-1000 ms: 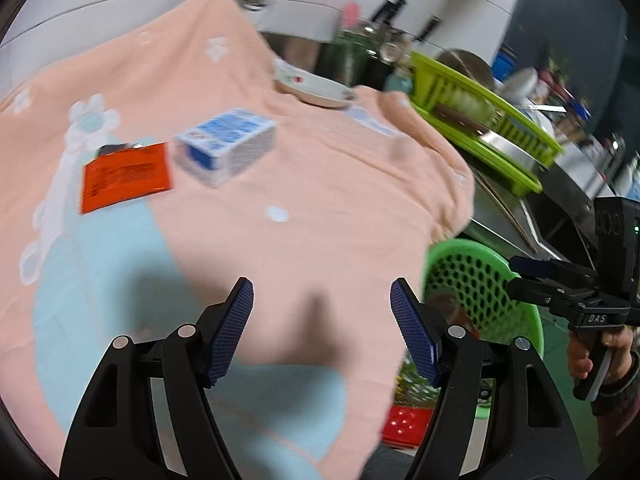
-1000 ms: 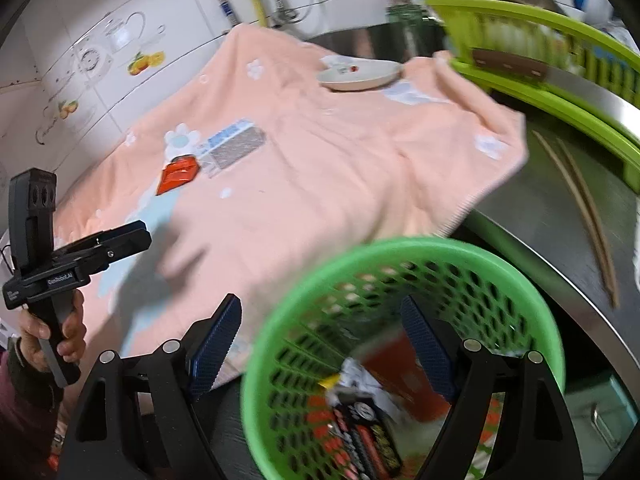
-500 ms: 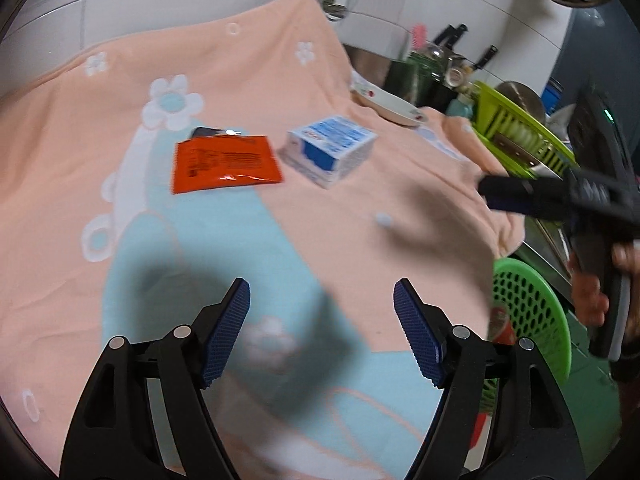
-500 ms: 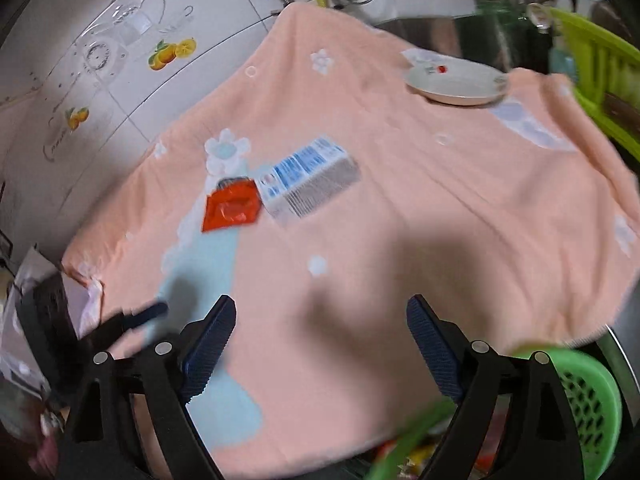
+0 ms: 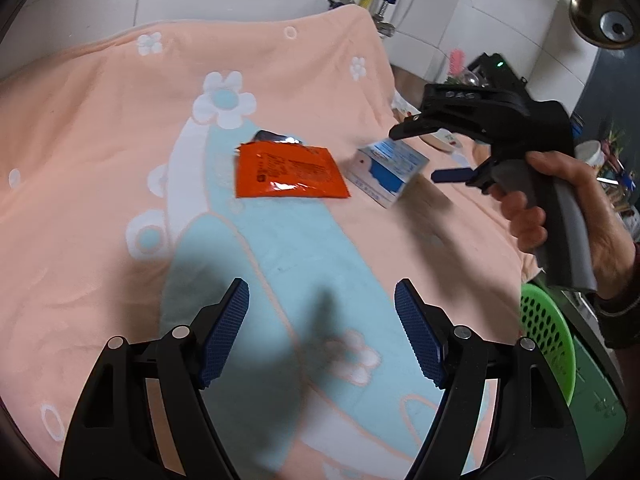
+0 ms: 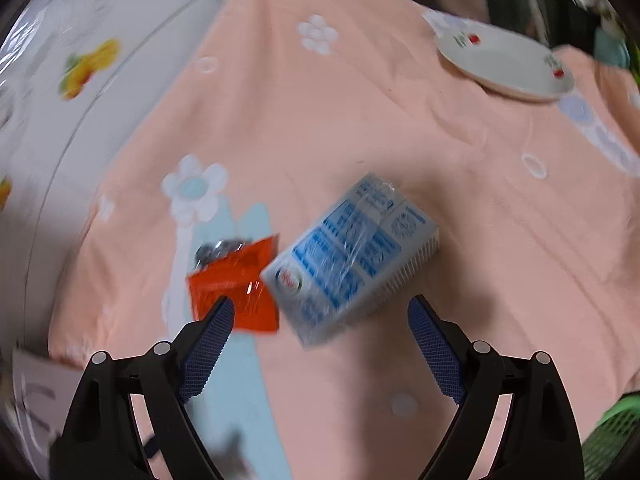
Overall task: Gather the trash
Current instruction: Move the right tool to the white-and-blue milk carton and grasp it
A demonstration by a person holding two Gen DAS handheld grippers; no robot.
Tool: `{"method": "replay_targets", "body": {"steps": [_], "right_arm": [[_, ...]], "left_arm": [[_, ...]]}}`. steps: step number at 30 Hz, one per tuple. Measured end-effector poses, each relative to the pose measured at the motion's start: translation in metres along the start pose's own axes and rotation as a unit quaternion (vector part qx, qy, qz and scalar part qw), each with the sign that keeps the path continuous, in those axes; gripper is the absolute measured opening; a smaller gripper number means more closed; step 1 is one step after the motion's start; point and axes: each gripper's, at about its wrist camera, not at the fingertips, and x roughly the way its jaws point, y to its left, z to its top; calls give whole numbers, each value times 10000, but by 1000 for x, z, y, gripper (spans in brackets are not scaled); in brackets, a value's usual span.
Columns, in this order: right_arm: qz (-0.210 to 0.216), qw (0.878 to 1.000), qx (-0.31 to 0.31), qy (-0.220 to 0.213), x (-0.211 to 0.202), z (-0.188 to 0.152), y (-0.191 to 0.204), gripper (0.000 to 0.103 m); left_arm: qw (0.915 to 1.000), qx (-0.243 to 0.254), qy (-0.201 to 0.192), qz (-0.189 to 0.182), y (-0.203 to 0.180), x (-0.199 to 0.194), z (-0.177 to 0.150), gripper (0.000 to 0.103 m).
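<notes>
Right gripper [image 6: 320, 328] wide open, empty, just short of blue-white carton [image 6: 352, 256]. Orange packet [image 5: 288, 172] just left of carton. Left gripper [image 5: 322, 328] wide open, empty.

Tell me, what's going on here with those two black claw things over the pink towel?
A person is clearing trash off a towel with two hand-held grippers. The right gripper is open and close to a blue carton; it isn't gripping it yet. The left gripper hangs open, holding nothing. An orange packet lies beside the carton. A green basket sits at the towel's edge.
</notes>
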Motion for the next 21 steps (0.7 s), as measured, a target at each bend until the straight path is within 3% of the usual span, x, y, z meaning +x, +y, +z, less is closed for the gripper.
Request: {"method": "replay_targets", "body": {"steps": [9, 17, 21], "right_arm": [[101, 9902, 1370, 243, 36, 24, -24, 85], [-284, 9917, 1156, 477, 55, 29, -22, 84], [-74, 9929, 1050, 551, 51, 22, -28, 80]], "left_arm": [[10000, -57, 2, 16, 9, 3, 3, 75], [9996, -204, -7, 188, 22, 10, 16, 75], [9990, -347, -51, 275, 31, 17, 31, 75]]}}
